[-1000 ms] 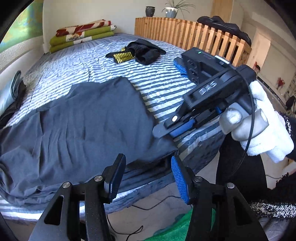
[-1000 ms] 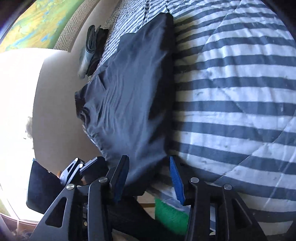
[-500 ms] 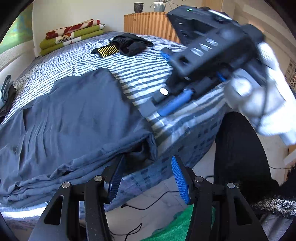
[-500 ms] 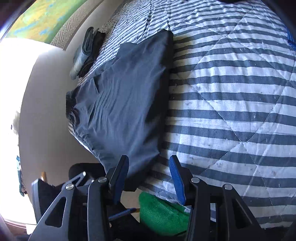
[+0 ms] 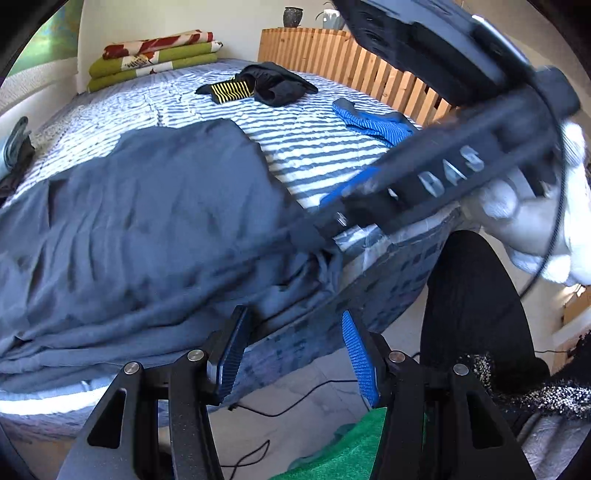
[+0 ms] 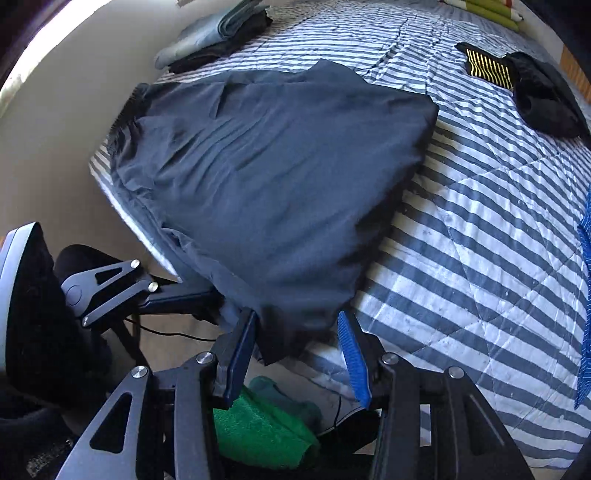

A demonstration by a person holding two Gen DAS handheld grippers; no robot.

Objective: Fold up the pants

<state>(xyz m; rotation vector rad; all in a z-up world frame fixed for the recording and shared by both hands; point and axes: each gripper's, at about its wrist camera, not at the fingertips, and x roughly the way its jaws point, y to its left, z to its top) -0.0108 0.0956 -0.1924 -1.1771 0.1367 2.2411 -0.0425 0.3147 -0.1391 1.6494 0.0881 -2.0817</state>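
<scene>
Dark grey-blue pants [image 5: 147,221] lie spread on the striped bed [image 5: 325,155], their near edge bunched along the mattress side. My left gripper [image 5: 293,347] is open, just short of that hanging edge, with nothing between its fingers. In the right wrist view the pants [image 6: 277,177] fill the middle, and one corner droops over the bed edge into the gap of my open right gripper [image 6: 295,343]. A white-gloved hand [image 5: 535,229] holds the right gripper [image 5: 325,229], which is blurred and points at the pants' near corner. The left gripper [image 6: 192,295] shows at the pants' left edge.
Folded green and red blankets [image 5: 155,59] lie at the head of the bed by a wooden slat rail [image 5: 332,59]. A black garment with yellow stripes [image 5: 258,86], a blue striped garment [image 5: 373,122] and folded clothes [image 6: 218,33] rest on the bed. A green towel [image 6: 258,424] and cables lie on the floor.
The right gripper has swung down and toward the pants' near corner, turning as it went. The left gripper has moved closer to the bed edge. Both stay open.
</scene>
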